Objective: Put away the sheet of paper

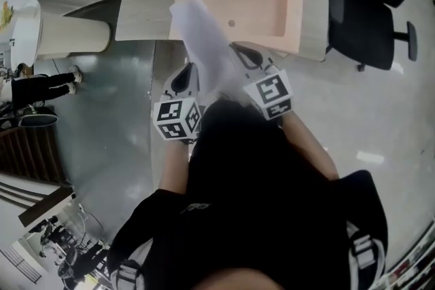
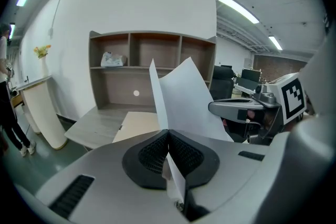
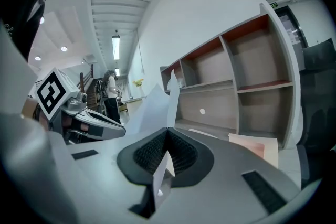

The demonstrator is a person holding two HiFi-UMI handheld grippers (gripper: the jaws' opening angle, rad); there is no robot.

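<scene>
Paper [image 1: 204, 44] is up in the air and isn't lying on anything. It's pinched at its near end by both grippers, one on each side.

Left gripper [image 1: 192, 71]: jaws closed on the paper. In the left gripper view the sheet [image 2: 184, 97] comes straight up out of the seam where the black pads [image 2: 149, 155] meet, w/ a bit of the edge poking out below. The sheet has a fold running up it, so it stands like a shallow V.

Right gripper [image 1: 239, 51]: same deal, jaws shut on the paper. The right gripper view shows the sheet [image 3: 157, 105] clamped btw its pads [image 3: 184, 155] and bending off toward the left gripper [image 3: 94, 123]. The two grippers sit near each other but apart, and you can see the right one [image 2: 236, 107] from the left cam.

From the head view the paper slants away from the person. Its far end overlaps the desk's [image 1: 143, 10] near edge and the near-left corner of the pinkish mat [image 1: 272, 3]. Can't tell if it's over the desk or short of it. The mat lies on the desk's right part.

A shelf [image 2: 152, 68] stands along the desk's back edge, w/ a bag [image 2: 112, 59] in the top-left compartment. There's a black chair [image 1: 360, 17] just off the desk's right end. Someone [image 1: 41, 85] is standing on the floor well off to the left.
</scene>
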